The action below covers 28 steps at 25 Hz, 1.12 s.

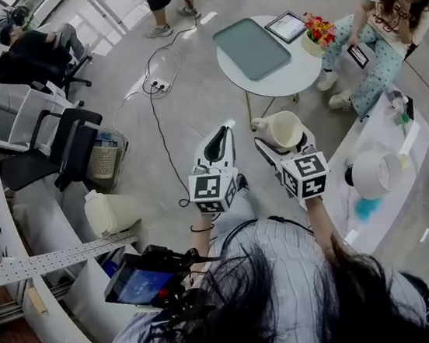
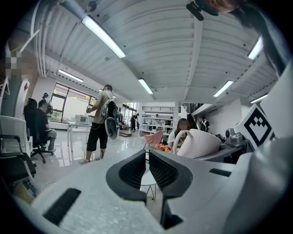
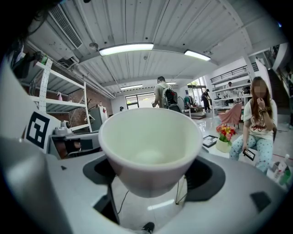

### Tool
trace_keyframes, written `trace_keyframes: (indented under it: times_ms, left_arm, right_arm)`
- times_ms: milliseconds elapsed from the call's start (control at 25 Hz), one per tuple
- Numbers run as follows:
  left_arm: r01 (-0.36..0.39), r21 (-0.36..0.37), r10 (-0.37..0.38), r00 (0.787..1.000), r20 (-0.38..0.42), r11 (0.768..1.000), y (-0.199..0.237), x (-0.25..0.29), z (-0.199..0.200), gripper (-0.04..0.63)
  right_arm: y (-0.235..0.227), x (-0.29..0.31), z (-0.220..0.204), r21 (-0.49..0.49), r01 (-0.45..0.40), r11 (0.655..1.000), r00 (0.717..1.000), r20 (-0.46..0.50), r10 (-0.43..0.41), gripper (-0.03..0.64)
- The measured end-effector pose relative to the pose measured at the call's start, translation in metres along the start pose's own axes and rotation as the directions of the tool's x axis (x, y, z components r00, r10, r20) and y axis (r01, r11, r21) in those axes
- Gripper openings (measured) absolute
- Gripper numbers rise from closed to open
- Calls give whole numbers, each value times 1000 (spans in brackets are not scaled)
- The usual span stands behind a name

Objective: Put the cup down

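Observation:
A cream cup (image 1: 282, 128) with a handle is held in the air by my right gripper (image 1: 279, 139), which is shut on it above the floor, near the round white table (image 1: 296, 77). In the right gripper view the cup (image 3: 149, 146) fills the middle, its mouth facing the camera and empty, with the gripper (image 3: 151, 178) clamping its lower body. My left gripper (image 1: 220, 132) hovers just left of it with its jaws together and nothing between them. The left gripper view shows these closed jaws of the gripper (image 2: 147, 170) and the cup (image 2: 199, 142) to the right.
On the round table lie a grey-green tray (image 1: 251, 46), a framed picture (image 1: 286, 26) and a flower pot (image 1: 319, 33). A person (image 1: 380, 27) sits beside it. A long white table (image 1: 387, 144) with a white bowl-shaped thing (image 1: 375, 173) is at the right. Office chairs (image 1: 70, 146) stand left.

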<state>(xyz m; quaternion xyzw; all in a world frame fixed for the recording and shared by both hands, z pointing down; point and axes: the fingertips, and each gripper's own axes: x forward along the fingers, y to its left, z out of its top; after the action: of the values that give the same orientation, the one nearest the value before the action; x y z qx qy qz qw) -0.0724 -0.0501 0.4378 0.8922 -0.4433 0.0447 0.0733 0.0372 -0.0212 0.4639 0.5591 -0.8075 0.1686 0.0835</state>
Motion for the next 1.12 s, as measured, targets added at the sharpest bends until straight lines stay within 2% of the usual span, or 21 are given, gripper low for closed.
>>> trace_keyframes:
  times_ms: [520,1120]
  left_arm:
    - [68,-21,-69,997,-26,997,65,86,9,34]
    - [154,-39,-156,986,-53,987,97,137,1,33]
  right_arm:
    - [-30,89,25,20,66,998,997,-36,-65,408]
    - [-55,137,32,48,156,987,986,-59,-153,408]
